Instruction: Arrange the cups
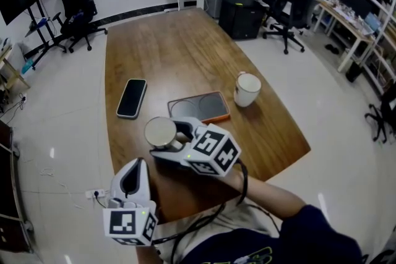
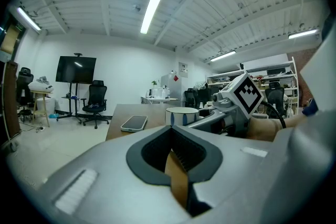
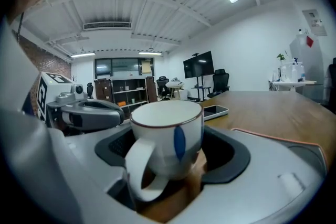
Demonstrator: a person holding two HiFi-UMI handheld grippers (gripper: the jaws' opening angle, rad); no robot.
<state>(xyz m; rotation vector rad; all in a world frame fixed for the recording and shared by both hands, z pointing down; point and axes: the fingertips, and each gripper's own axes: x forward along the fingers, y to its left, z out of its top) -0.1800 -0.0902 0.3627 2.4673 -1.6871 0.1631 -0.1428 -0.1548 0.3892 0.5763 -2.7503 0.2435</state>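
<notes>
Here's where we stand: the right tool (image 1: 178, 137) has a white cup with a blue mark (image 3: 167, 136) sitting between its jaws, handle turned back toward the camera. The jaws are partway open, and a sliver of wood shows between the cup's base and the pad, so I'd call that a cup bracketed rather than clamped. It looks to be standing on the near part of the desk (image 1: 167, 52), just in front of the orange-edged pad (image 1: 199, 107). The second cup (image 1: 247, 91) stands by itself to the right of that pad, well apart from the first. The phone (image 1: 132, 97) lies off to the left. The left tool (image 1: 135, 173) hangs beside the desk's near edge, jaws pressed together on nothing. My read is that the arranging is under way but far from finished, with the two cups not yet brought together.
</notes>
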